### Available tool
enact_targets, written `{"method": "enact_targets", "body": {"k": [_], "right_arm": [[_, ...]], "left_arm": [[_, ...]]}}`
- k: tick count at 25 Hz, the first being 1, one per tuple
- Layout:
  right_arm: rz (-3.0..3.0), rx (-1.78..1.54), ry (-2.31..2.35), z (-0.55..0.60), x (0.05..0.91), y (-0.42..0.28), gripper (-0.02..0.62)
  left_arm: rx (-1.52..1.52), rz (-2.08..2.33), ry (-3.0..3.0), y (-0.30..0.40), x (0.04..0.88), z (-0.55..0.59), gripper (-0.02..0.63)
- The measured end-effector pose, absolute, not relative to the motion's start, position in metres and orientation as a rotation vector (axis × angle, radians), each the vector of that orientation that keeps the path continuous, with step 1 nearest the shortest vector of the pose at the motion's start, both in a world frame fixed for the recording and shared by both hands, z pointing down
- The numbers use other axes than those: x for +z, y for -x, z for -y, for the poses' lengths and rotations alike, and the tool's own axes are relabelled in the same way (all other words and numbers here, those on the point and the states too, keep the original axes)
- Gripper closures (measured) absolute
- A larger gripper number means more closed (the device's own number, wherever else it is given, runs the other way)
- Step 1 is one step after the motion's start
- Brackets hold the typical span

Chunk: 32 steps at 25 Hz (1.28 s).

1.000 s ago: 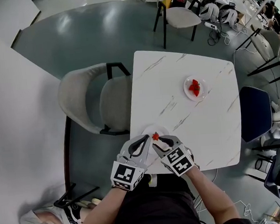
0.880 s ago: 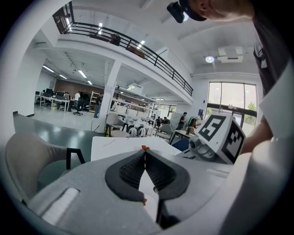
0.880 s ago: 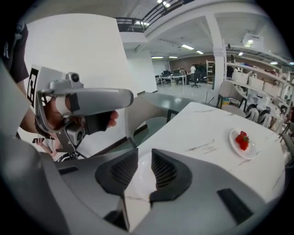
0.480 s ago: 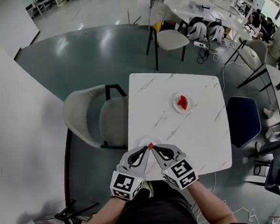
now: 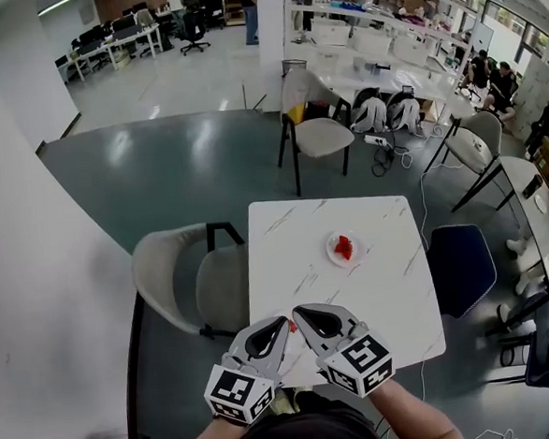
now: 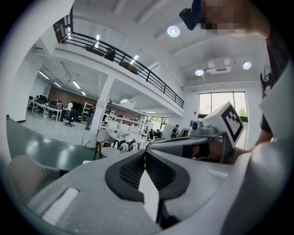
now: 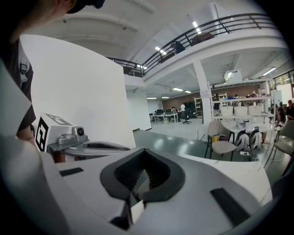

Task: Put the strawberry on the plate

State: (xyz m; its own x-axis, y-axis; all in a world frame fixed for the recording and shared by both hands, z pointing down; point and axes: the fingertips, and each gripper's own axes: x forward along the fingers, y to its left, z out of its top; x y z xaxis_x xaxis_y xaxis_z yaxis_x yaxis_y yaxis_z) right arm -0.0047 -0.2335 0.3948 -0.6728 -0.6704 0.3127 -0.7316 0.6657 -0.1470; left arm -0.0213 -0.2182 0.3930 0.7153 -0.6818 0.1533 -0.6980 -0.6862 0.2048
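A white marble table [image 5: 373,291] carries a small white plate [image 5: 333,255] with red strawberry pieces [image 5: 344,247] near its far middle. Both grippers hang high over the table's near edge, tips almost touching. My left gripper [image 5: 284,322] [image 6: 145,154] is shut with nothing between its pads. My right gripper [image 5: 298,312] [image 7: 144,152] is also shut and holds nothing. A small red strawberry bit [image 5: 291,326] shows in the gap between the two grippers, below them. The near plate is hidden under the grippers.
A beige chair [image 5: 180,277] stands at the table's left side, a dark blue chair [image 5: 461,268] at its right. Another beige chair [image 5: 315,131] stands beyond the table on the grey floor. A white wall [image 5: 35,277] runs along the left.
Both grippers have risen toward the camera and now cover the near plate. The right gripper's jaws, open by the strawberry a second ago, have shut. The head view has tilted up.
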Motion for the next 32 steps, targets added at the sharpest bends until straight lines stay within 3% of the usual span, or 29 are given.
{"method": "enact_targets", "body": {"k": [15,32], "right_arm": [[2.805,0.240,-1.208,0.229,0.318,0.010,0.594],[2.810,0.212,-1.183,0.239,0.318,0.019,0.594]], "left_arm": [[-0.055,1.116,-2.753,0.023,0.320,0.214,0.597],[-0.083,1.167,-2.742,0.034,0.320,0.223,0.597]]}}
